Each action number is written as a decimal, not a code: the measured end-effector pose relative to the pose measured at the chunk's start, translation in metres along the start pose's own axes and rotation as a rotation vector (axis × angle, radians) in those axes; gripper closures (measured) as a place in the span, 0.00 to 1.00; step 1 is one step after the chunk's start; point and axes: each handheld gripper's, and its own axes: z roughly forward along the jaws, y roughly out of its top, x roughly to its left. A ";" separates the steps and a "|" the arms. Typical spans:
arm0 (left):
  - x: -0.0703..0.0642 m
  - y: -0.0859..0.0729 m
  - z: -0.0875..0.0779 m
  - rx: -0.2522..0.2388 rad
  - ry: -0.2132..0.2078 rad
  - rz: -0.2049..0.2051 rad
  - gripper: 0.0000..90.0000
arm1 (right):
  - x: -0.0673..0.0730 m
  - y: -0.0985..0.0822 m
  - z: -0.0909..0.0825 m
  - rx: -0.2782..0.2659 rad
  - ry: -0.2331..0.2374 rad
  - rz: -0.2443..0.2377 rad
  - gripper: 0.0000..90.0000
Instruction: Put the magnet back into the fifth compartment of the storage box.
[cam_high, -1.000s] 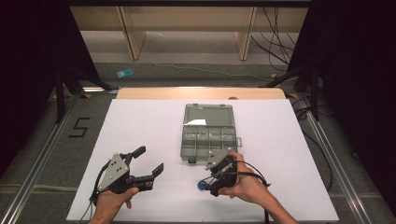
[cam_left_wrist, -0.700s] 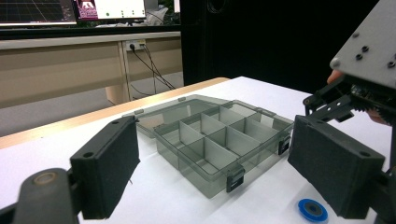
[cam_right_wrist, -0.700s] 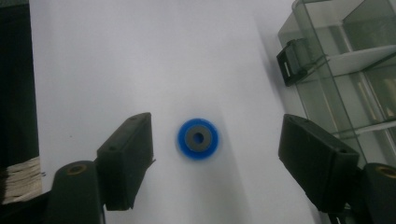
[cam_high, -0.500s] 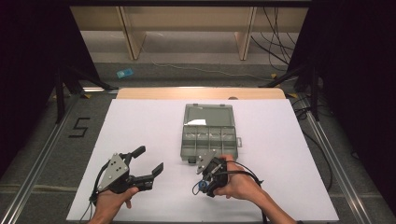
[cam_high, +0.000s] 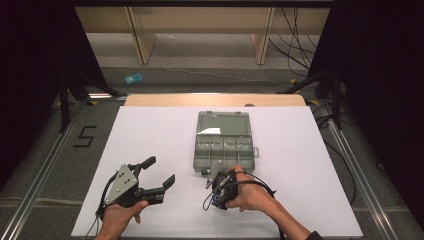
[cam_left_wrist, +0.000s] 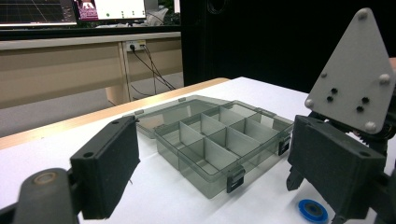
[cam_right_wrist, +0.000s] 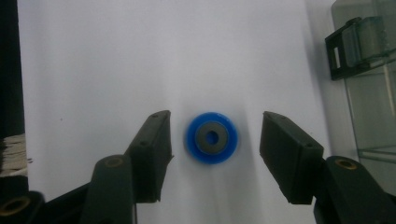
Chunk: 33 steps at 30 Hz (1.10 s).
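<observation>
Jaws of the right gripper have just been closing and now flank the blue disc without touching it. Disc lies flat on the white table, bore upward, with no long axis, centred between the pads. Left gripper hangs spread wide, holding nothing, facing the compartment box.

A round blue plastic disc w/ dark grey centre was seen on a white tabletop; a smoky-grey translucent plastic compartment box w/ black latches; black-jawed grippers.
</observation>
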 end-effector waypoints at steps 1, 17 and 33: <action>0.000 0.000 0.000 0.000 0.000 0.000 0.17 | 0.000 0.000 0.001 0.005 0.001 0.005 0.51; 0.000 0.000 0.001 -0.007 -0.006 0.007 0.17 | -0.004 0.002 0.009 0.057 0.035 -0.015 0.67; 0.000 0.000 0.000 -0.001 0.002 0.002 0.17 | -0.009 0.007 -0.003 0.006 -0.015 -0.011 0.69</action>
